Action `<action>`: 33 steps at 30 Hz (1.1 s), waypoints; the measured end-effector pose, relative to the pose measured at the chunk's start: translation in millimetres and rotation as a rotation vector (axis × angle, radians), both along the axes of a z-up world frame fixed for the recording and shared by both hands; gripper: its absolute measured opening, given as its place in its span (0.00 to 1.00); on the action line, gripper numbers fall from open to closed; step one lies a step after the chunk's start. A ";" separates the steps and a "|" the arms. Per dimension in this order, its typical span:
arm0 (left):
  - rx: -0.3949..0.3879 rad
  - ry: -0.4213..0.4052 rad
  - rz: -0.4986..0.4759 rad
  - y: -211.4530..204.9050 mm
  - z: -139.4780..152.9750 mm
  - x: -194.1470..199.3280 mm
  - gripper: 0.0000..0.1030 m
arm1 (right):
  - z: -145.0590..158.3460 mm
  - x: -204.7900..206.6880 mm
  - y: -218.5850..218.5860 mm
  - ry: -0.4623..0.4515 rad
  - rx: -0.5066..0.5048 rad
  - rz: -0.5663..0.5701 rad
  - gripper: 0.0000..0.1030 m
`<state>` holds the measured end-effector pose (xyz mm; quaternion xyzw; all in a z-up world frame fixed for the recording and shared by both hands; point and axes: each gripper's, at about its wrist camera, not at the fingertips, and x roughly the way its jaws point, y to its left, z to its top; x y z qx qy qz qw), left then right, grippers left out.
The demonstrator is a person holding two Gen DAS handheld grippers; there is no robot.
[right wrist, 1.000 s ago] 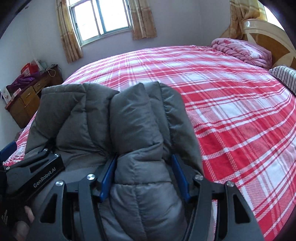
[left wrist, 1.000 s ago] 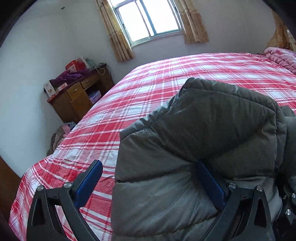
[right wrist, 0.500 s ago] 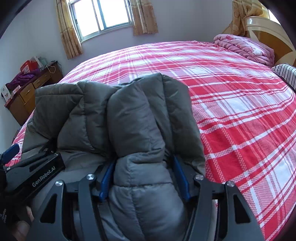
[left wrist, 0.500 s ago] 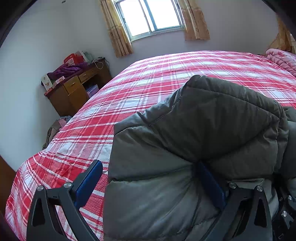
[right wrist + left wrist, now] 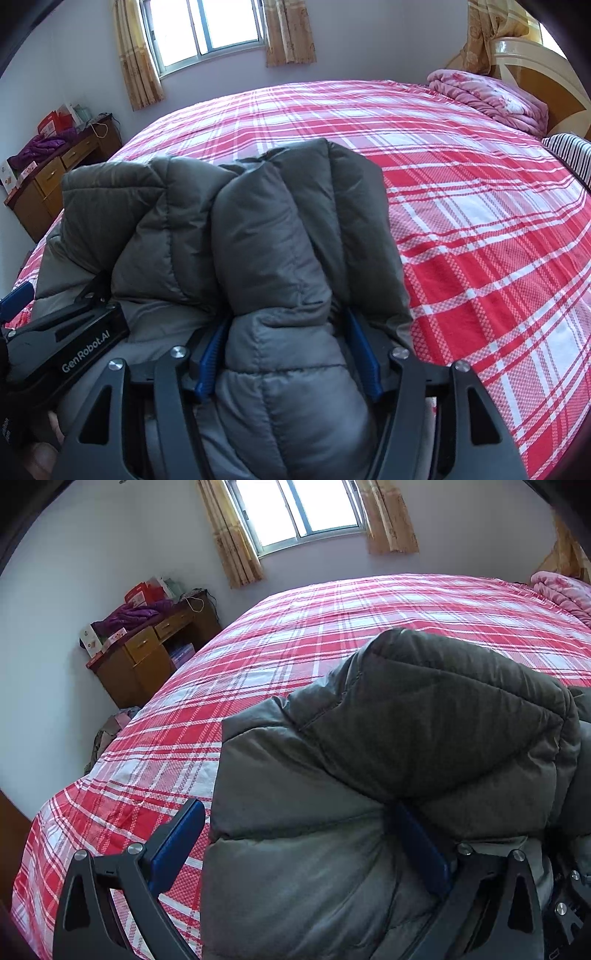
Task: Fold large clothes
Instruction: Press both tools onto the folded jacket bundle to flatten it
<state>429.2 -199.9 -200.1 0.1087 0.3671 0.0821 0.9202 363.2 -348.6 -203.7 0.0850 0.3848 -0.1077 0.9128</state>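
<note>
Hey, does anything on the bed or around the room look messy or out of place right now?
Mostly tidy. The grey puffer jacket is bunched up between the right gripper fingers rather than flat on the plaid bedspread. Clothes lie heaped on the floor beside the wooden desk, whose top is cluttered.

Both grippers, left gripper [image 5: 295,849] and right gripper [image 5: 288,354], are built of black frames, silver screws and blue pads [image 5: 210,356]; "GenRobot.AI" is printed in white.
</note>
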 end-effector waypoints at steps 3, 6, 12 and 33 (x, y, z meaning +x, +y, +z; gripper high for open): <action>-0.001 0.004 -0.001 2.0 -0.7 0.7 0.99 | -0.4 0.8 -0.3 0.003 -0.001 0.000 0.61; 0.005 0.006 -0.001 1.5 -1.4 0.8 0.99 | -1.0 1.3 0.4 0.006 -0.006 -0.001 0.61; 0.010 0.012 -0.002 1.2 -3.1 0.8 0.99 | -1.5 3.4 3.2 0.013 -0.020 -0.003 0.62; 0.017 0.025 -0.004 2.6 -5.2 3.0 0.99 | -3.6 5.3 5.8 0.022 -0.034 -0.009 0.62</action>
